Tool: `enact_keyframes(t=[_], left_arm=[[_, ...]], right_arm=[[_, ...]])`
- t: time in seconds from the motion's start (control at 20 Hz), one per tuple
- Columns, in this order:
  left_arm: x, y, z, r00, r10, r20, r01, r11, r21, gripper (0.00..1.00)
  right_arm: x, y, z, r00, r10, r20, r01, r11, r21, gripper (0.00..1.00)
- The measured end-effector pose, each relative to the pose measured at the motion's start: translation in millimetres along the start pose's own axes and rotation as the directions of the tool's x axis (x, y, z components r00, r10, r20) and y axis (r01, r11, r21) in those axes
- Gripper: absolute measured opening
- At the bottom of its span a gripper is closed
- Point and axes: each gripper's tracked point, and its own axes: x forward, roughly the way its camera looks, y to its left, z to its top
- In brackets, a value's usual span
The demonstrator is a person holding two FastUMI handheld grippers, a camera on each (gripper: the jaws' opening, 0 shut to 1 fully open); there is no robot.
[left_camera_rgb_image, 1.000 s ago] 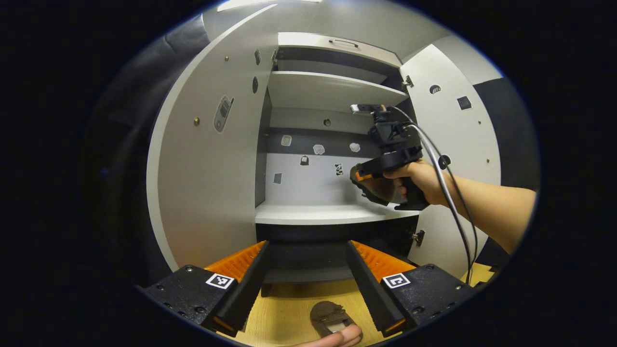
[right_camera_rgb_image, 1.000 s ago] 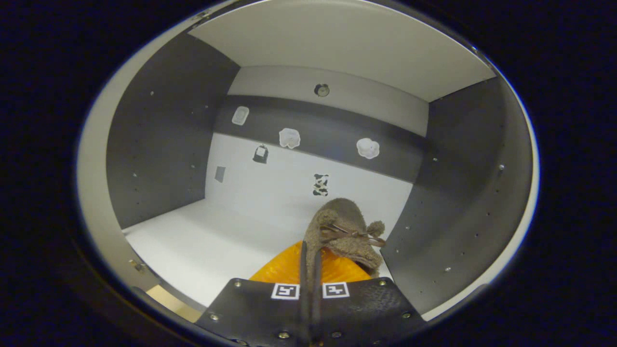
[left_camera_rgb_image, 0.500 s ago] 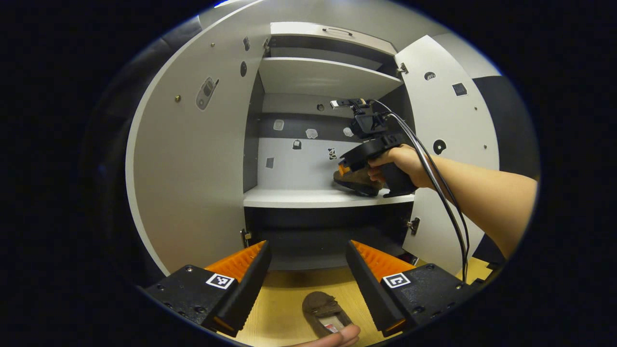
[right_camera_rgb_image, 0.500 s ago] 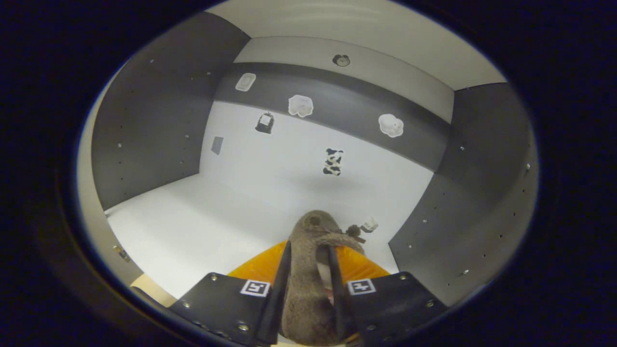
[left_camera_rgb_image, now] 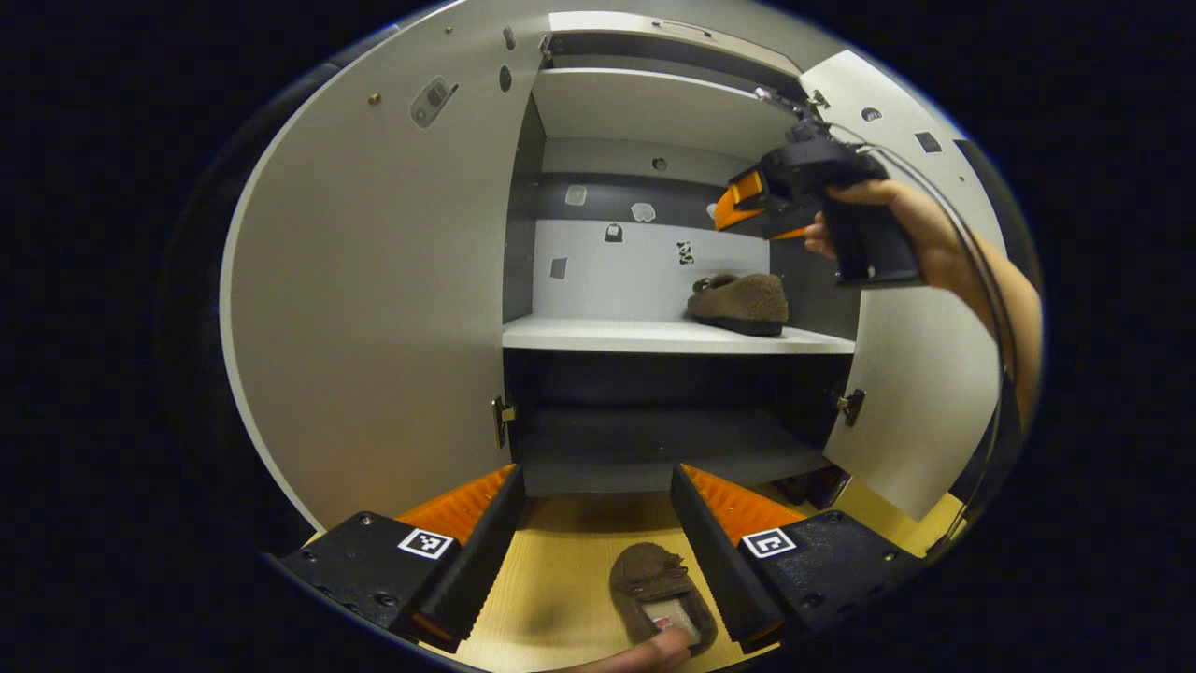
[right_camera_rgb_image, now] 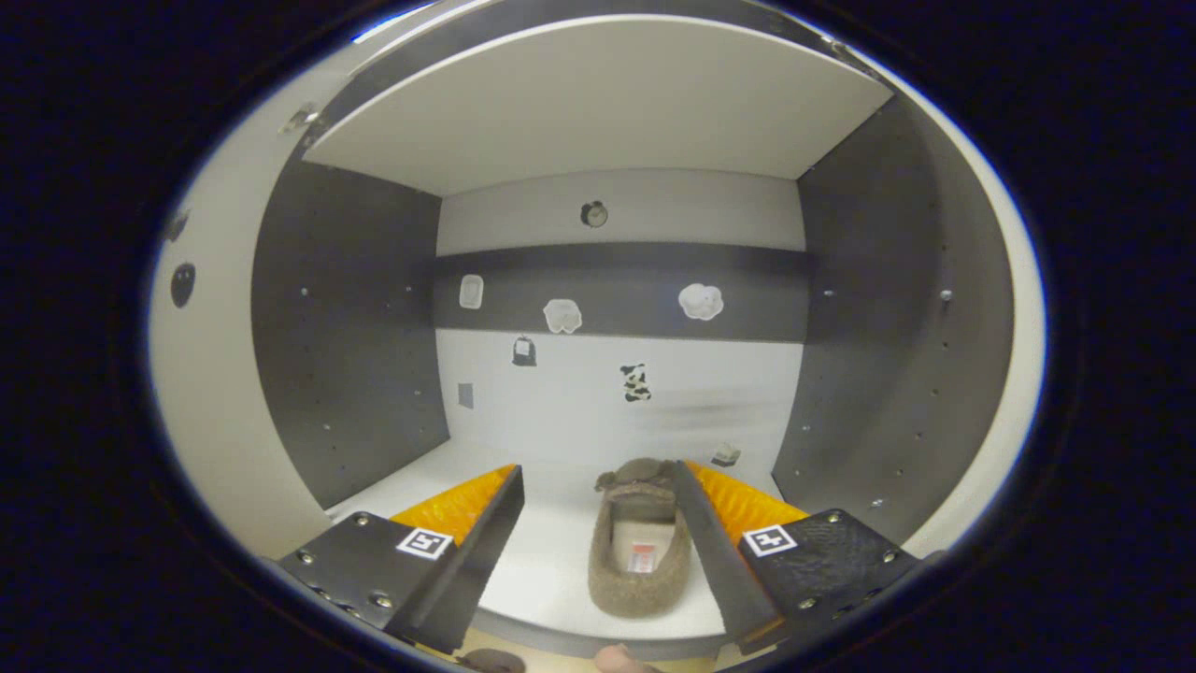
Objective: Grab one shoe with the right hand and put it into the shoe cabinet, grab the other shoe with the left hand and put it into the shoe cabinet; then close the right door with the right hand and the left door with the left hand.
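**One slipper shelved, one on the floor**

Now, from the left gripper view, I have the shoe cabinet [left_camera_rgb_image: 374, 280] in front of me with both doors swung wide. The first shoe [left_camera_rgb_image: 740, 303] sits on the middle shelf [left_camera_rgb_image: 617, 335], toward 3 o'clock of the opening, heel end facing out. Above it, at about 1 o'clock, the right gripper [left_camera_rgb_image: 747, 201] hangs clear of that shoe in a hand [left_camera_rgb_image: 911, 234]; from this angle I cannot tell how its jaws stand. My own left gripper [left_camera_rgb_image: 595, 537] shows at 6 o'clock with its fingers spread and nothing between them. The second shoe [left_camera_rgb_image: 661, 596] lies on the wooden floor [left_camera_rgb_image: 551, 579] between them, close to the right-hand finger, toe pointing toward the cabinet.

From the right gripper view, the right gripper [right_camera_rgb_image: 598, 537] has its fingers parted, and the shelved shoe lies between them untouched by the left finger, its opening facing me at 6 o'clock.

I judge the right-hand placement done and the left-hand pick due next. Both are soft, fuzzy slippers: light, floppy, easily squashed, not slippery. I would take the floor one by pinching the collar or side wall near the heel, since the plush body would just fold.
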Motion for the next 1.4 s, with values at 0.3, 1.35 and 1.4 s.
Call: enact_keyframes(t=[0.3, 1.35, 1.4], left_arm=[[23, -7, -73, 0.988, -0.016, -0.154, 0.009, 0.999, -0.047, 0.97], [13, -40, -230, 0.855, -0.072, -0.514, 0.057, 0.997, -0.044, 0.80], [13, -39, -238, 0.841, -0.076, -0.535, 0.056, 0.997, -0.053, 0.80]], right_arm=[[-86, -12, -4, 0.999, -0.038, 0.038, 0.036, 0.998, 0.055, 0.99], [-274, -10, -77, 0.945, -0.227, 0.237, 0.207, 0.973, 0.106, 0.98], [-274, -7, -79, 0.948, -0.216, 0.236, 0.196, 0.975, 0.104, 0.99]])
